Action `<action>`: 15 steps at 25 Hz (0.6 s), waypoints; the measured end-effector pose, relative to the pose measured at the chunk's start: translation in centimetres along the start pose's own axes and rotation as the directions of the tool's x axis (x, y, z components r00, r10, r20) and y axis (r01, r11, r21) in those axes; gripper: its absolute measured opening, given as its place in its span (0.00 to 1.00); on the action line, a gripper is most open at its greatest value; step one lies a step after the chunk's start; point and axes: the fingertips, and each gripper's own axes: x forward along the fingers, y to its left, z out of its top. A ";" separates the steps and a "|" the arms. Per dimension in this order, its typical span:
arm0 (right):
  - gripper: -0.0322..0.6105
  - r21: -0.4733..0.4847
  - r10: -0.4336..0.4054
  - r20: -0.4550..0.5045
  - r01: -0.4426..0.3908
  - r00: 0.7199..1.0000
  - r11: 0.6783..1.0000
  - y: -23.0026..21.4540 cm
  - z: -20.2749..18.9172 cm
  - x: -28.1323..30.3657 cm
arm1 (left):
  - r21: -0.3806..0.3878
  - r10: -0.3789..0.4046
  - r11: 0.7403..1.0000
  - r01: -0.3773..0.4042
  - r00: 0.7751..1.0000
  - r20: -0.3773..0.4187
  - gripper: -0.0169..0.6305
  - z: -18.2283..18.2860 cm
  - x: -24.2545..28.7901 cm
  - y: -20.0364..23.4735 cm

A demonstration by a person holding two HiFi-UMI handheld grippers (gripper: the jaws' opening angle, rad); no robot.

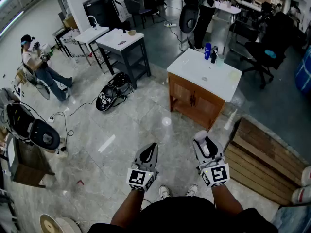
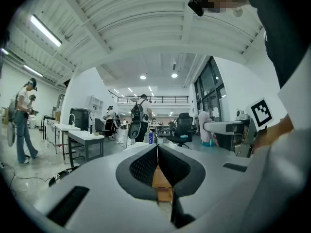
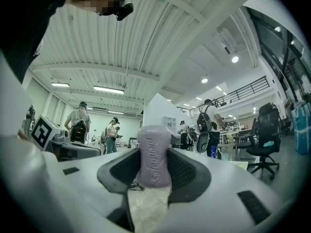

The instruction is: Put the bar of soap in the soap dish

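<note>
The right gripper (image 3: 154,171) is clamping the bar of soap (image 3: 153,144) between its 2 dark, grid-textured pads, with the jaws standing wide around it. The bar is sitting upright, a smooth, pale lilac oblong with rounded corners and moulded lettering running down its face, and its top is poking out above the jaws. The left gripper (image 2: 157,152) is pointing level just beside the right gripper, its 2 black textured pads pressing together with nothing between them and only a thin seam showing. Both grippers are wearing smooth, rounded grey shells. Well ahead of the right gripper, a boxy wooden cabinet (image 1: 194,101) is carrying a flat, glossy white surface (image 1: 209,74). At the edge of that surface farthest from the gripper, a blue bottle (image 1: 208,51) and a dark bottle (image 1: 214,55) are standing close together. Below both grippers the floor (image 1: 146,125) is gleaming, a polished, marbled grey. To the right of the right gripper, a slatted wooden platform (image 1: 262,164) is lying on the floor.
</note>
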 end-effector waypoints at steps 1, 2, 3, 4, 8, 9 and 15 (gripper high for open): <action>0.34 0.002 -0.005 -0.003 0.005 1.000 1.000 0.0 -0.1 0.0 | 0.009 -0.003 1.000 0.003 1.000 -0.004 0.06 0.0 0.1 0.0; 0.34 0.002 -0.008 -0.005 0.008 1.000 1.000 0.0 -0.2 0.0 | 0.016 -0.005 1.000 0.005 1.000 -0.006 0.06 0.0 0.1 0.0; 0.34 0.002 -0.009 -0.006 0.009 1.000 1.000 0.0 -0.2 0.1 | 0.021 -0.005 1.000 0.005 1.000 -0.008 0.06 0.0 0.1 0.0; 0.34 -0.001 -0.008 -0.004 0.008 1.000 1.000 0.1 -0.3 0.1 | 0.023 -0.005 1.000 0.006 1.000 -0.008 0.06 -0.1 0.1 0.1; 0.34 -0.024 0.006 0.003 -0.006 1.000 1.000 1.1 -0.1 0.3 | 0.013 0.001 1.000 -0.001 1.000 -0.005 0.06 -0.2 -0.4 0.7; 0.34 -0.030 0.006 0.004 -0.006 1.000 1.000 1.4 0.1 0.4 | 0.005 0.003 1.000 -0.003 1.000 -0.007 0.06 -0.1 -0.6 0.9; 0.34 -0.029 -0.008 0.024 0.009 1.000 1.000 3.4 0.6 1.2 | 0.007 0.000 1.000 0.000 1.000 -0.007 0.06 -0.4 -2.3 2.5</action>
